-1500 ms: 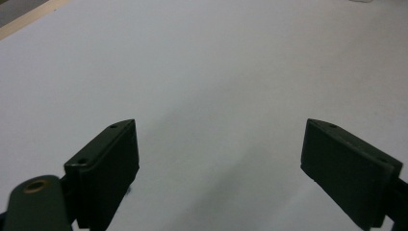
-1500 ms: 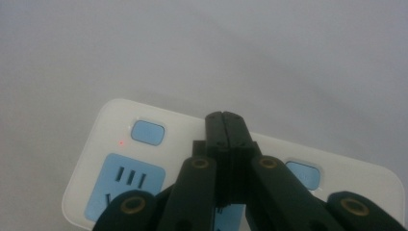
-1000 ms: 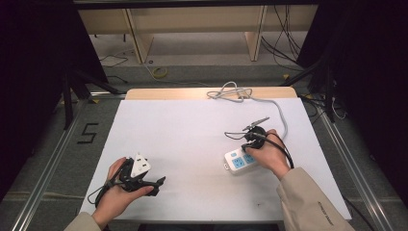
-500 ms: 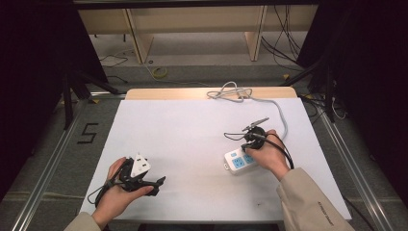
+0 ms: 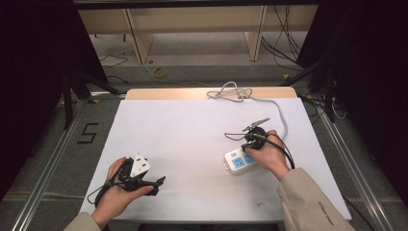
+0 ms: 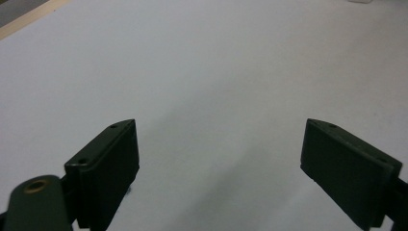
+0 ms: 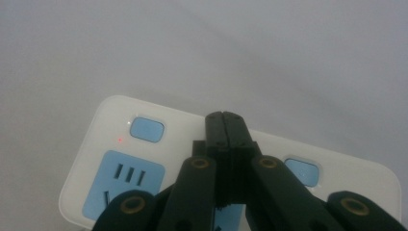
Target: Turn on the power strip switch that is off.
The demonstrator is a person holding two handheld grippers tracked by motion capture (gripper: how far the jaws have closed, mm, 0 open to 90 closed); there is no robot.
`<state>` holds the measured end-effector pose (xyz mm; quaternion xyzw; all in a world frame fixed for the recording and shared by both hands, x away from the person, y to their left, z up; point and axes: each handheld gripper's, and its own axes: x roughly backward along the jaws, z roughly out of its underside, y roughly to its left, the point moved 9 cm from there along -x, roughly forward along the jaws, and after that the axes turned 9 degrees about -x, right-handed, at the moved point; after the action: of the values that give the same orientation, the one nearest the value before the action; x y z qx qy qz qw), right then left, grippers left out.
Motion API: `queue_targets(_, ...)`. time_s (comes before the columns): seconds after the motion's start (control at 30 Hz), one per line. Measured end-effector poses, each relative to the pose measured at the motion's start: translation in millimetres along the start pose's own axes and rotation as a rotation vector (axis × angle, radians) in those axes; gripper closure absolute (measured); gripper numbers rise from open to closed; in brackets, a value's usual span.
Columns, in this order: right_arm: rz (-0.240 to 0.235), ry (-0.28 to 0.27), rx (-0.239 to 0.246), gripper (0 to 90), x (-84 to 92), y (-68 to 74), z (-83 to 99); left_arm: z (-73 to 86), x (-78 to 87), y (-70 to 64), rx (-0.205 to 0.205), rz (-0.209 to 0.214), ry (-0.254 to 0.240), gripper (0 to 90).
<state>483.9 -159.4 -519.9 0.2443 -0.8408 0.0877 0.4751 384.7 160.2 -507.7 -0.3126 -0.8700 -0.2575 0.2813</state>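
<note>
A white power strip (image 5: 237, 161) with blue sockets lies at the right of the white table (image 5: 192, 134). My right gripper (image 5: 247, 151) points down onto it, held by the person's right hand. In the right gripper view the strip (image 7: 120, 144) has a blue button (image 7: 147, 129) and a small red light (image 7: 119, 140); my right gripper (image 7: 224, 118) is shut, nothing between its jaws, its tips over the strip's top between two buttons. Whether they touch it I cannot tell. My left gripper (image 5: 159, 182) rests near the front left, its jaws (image 6: 220, 126) open with only bare table between them.
The strip's grey cable (image 5: 281, 120) runs back along the right side to a loose coil (image 5: 231, 91) at the table's wooden far edge. A floor mark shaped like a 5 (image 5: 87, 133) lies left of the table. Shelf frames and dark stands are beyond it.
</note>
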Motion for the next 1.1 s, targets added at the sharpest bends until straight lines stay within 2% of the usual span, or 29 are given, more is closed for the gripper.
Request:
queue_targets(0.27, -0.003, -0.006, -0.003, 90.0, 1.0, 0.3, -0.6, 0.0, 0.1, 0.2, -0.001, 0.000, 0.000, 12.9)
queue_targets(0.53, -0.003, -0.005, 0.015, 90.0, 1.1, 2.2, -0.5, 0.0, 0.2, 0.3, 0.002, -0.002, -0.001, 13.0)
queue_targets(0.7, -0.001, -0.031, 0.022, 90.0, 4.7, 2.4, -2.4, 0.3, 0.7, 0.7, -0.001, -0.002, 0.001, 13.0)
queue_targets(1.1, -0.022, -0.088, 0.019, 82.1, 14.7, 4.3, -2.2, 0.8, 0.6, 1.1, 0.003, -0.003, 0.002, 13.0)
